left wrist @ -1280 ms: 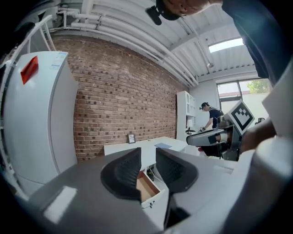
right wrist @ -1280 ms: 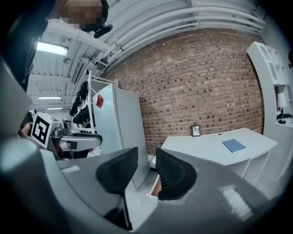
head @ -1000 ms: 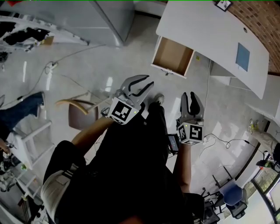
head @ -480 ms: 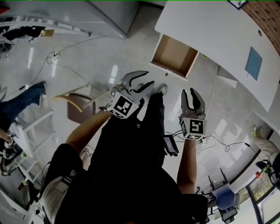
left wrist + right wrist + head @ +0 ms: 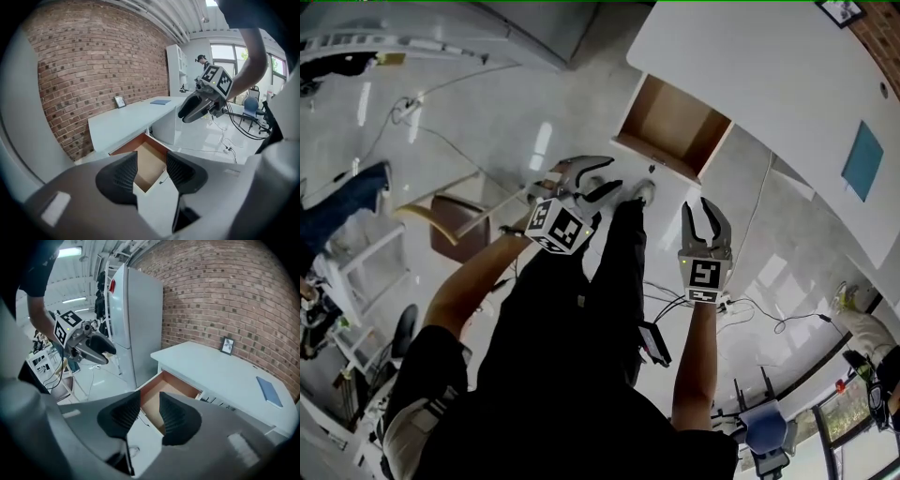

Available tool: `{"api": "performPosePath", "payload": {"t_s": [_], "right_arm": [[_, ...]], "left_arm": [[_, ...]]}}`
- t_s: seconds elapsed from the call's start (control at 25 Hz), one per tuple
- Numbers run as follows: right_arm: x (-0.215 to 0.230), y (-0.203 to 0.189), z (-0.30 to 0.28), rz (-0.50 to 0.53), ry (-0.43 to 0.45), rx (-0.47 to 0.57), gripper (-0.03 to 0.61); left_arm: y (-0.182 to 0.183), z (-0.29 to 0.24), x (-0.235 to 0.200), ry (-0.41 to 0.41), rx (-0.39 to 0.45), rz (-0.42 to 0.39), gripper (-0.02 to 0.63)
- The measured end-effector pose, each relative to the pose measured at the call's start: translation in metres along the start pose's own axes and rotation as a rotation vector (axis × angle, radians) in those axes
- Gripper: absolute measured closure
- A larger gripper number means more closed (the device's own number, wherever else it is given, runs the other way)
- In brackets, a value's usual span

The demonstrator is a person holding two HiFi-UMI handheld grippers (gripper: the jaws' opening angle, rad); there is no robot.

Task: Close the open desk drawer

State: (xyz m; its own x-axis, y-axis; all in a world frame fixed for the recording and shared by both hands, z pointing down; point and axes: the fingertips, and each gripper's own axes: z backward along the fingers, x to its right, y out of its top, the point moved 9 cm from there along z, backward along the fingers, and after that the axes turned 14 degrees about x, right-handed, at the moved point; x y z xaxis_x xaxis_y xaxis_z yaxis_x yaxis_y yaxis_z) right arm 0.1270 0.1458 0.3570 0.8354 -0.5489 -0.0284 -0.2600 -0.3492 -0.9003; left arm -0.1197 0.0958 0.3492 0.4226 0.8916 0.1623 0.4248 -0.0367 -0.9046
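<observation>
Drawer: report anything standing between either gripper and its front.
Nothing visible does. Only bare floor lies between the drawer and the left gripper and right gripper, whose fingers have just been opening, empty. The drawer's inside looks empty too.

place: office | cues: white desk (image 5: 750,84), brick wall (image 5: 93,61), blue office chair (image 5: 769,429), floor cables (image 5: 769,314)

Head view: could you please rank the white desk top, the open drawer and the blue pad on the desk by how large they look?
1. white desk top, by far the largest
2. open drawer
3. blue pad, clearly the smallest
</observation>
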Motion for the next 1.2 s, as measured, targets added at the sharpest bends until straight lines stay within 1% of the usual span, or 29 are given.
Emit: {"api": "performPosePath", "payload": {"t_s": [0.12, 0.16, 0.28, 0.44, 0.64, 0.96, 1.2], "right_arm": [[0.004, -0.034, -0.012, 0.026, 0.023, -0.059, 0.446], [0.005, -0.044, -0.017, 0.033, 0.030, -0.080, 0.446], [0.002, -0.069, -0.030, 0.054, 0.049, -0.138, 0.443], [0.006, -0.095, -0.045, 0.103, 0.058, -0.187, 0.442], [0.007, -0.127, -0.057, 0.178, 0.100, -0.267, 0.436], [0.017, -0.160, -0.068, 0.307, 0.105, -0.356, 0.430], [0.024, -0.179, -0.080, 0.390, 0.128, -0.411, 0.425]], "left_arm": [[-0.031, -0.019, 0.007, -0.046, -0.050, 0.036, 0.390], [-0.043, -0.024, 0.008, -0.061, -0.070, 0.034, 0.387], [-0.077, -0.033, 0.012, -0.102, -0.134, -0.001, 0.385], [-0.108, -0.047, 0.012, -0.130, -0.170, -0.026, 0.380], [-0.134, -0.064, 0.012, -0.146, -0.221, -0.124, 0.377], [-0.160, -0.085, 0.004, -0.191, -0.281, -0.248, 0.376], [-0.178, -0.097, 0.005, -0.244, -0.335, -0.296, 0.376]]}}
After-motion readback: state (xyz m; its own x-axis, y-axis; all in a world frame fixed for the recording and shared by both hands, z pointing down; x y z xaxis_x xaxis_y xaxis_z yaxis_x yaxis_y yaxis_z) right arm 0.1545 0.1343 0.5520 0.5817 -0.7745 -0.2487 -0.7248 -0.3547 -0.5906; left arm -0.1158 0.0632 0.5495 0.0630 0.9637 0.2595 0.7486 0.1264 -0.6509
